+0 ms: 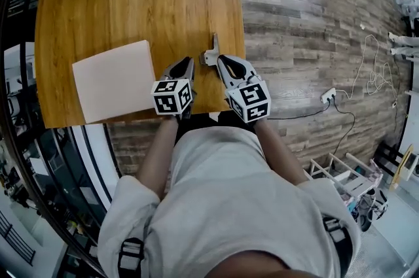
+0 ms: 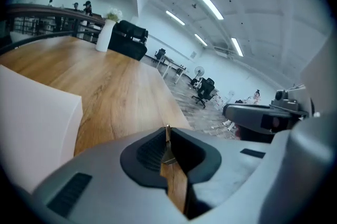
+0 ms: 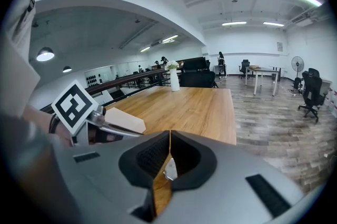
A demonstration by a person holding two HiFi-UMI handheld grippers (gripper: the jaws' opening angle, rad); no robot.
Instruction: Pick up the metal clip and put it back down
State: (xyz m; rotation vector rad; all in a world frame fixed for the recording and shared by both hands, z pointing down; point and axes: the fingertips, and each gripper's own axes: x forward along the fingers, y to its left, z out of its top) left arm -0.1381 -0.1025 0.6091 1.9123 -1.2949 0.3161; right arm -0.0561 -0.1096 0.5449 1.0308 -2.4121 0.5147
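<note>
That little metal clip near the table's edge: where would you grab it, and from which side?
Probably the wider, flat end nearest the person, pinched across its thickness. The metal clip lies by the table's right edge, its slim arm on the far side, so coming from the near side meets flat metal first.
</note>
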